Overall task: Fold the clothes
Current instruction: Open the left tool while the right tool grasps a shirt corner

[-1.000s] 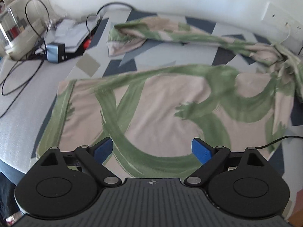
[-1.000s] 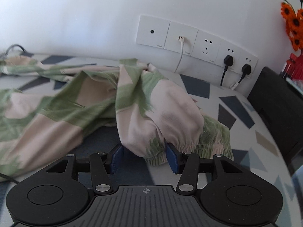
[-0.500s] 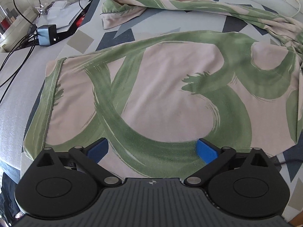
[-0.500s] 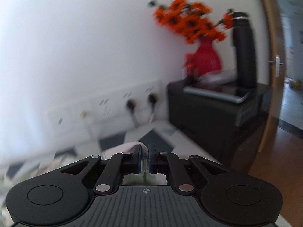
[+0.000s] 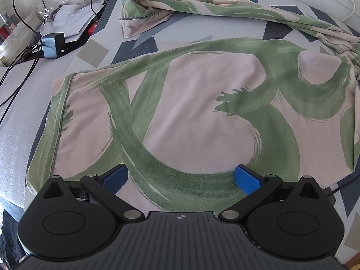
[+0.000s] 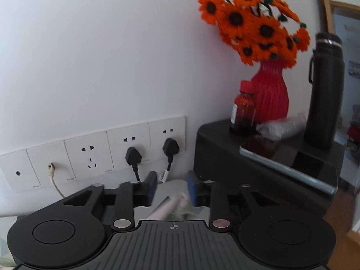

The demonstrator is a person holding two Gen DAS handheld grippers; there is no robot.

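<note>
1. Left wrist view: left tongs (image 5: 181, 178) stand wide, nothing between the blue pads (image 5: 246, 178), pointing steeply down over the near edge of the garment (image 5: 198, 117).
2. Garment is pink with green brush strokes, spread flat on the patterned bed cover (image 5: 20, 103); its hem lies at left.
3. Farther off, a second length of the same fabric (image 5: 202, 6) runs twisted across the far side and bunches up at right.
4. Far left: a grey charger block (image 5: 52, 45), black cables (image 5: 15, 67) and plastic-wrapped clutter.
5. Right wrist view: right tongs (image 6: 172, 187) have just been opening, jaws narrow and part open; a blurred strip of pink-green cloth (image 6: 171, 205) sits between them, touching the right pad; grip cannot be told.
6. Beyond: wall sockets (image 6: 94, 155) with two black plugs (image 6: 133, 157).
7. Far right, black cabinet (image 6: 258, 168) carrying a red vase (image 6: 271, 92) of orange flowers, brown bottle (image 6: 243, 112), black flask (image 6: 324, 90).
</note>
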